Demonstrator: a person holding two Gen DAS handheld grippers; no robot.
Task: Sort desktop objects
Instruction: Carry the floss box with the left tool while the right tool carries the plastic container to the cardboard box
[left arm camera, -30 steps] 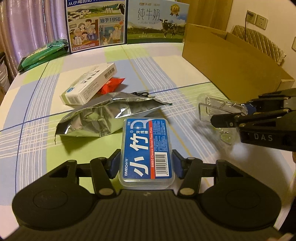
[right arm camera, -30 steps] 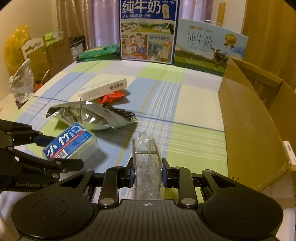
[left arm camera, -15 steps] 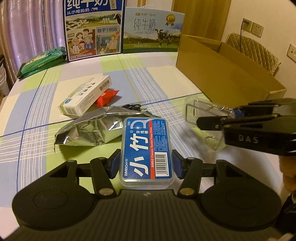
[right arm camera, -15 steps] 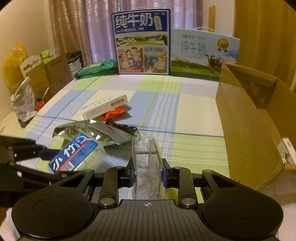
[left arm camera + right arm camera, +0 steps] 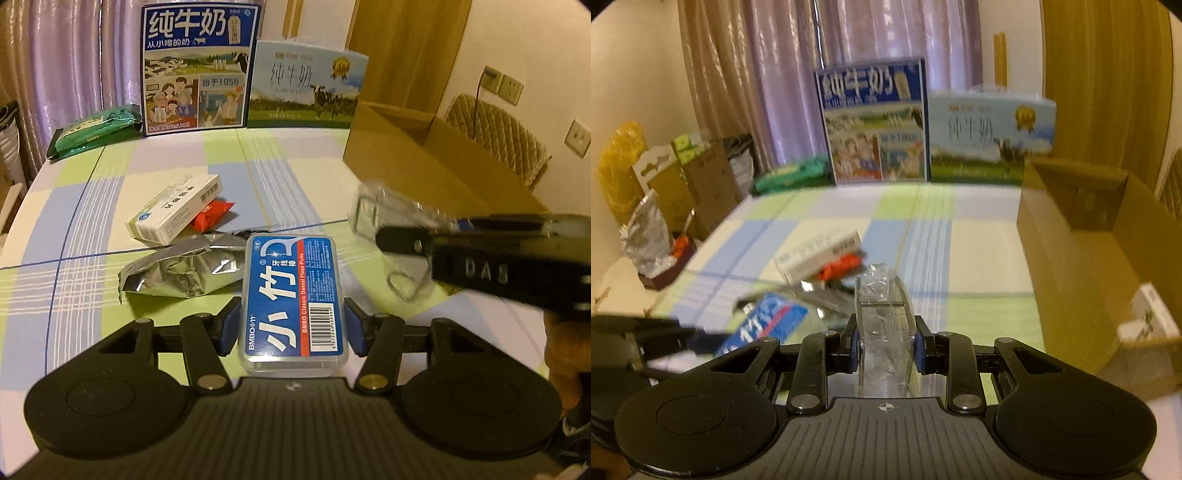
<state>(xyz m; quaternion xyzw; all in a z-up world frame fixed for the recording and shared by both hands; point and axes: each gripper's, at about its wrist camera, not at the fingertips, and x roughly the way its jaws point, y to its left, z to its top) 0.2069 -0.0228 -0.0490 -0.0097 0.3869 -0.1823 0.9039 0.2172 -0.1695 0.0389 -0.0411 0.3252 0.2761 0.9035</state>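
My left gripper (image 5: 291, 326) is shut on a clear floss-pick box with a blue label (image 5: 291, 295), held above the checked tablecloth. The same box (image 5: 764, 325) shows blurred at the lower left of the right wrist view. My right gripper (image 5: 886, 345) is shut on a clear plastic packet with metal clips (image 5: 884, 325), lifted off the table. That packet (image 5: 391, 229) and the right gripper's black body appear at the right of the left wrist view. An open cardboard box (image 5: 1089, 251) stands to the right.
On the cloth lie a silver foil bag (image 5: 177, 273), a white carton (image 5: 175, 210) and a red packet (image 5: 212, 218). Two milk cartons (image 5: 199, 70) and a green packet (image 5: 94, 129) stand at the far edge. A white item (image 5: 1148, 317) lies inside the cardboard box.
Both grippers have risen with their loads, so the table looks further below. The right gripper has lifted the clear packet and the view is now motion-blurred.
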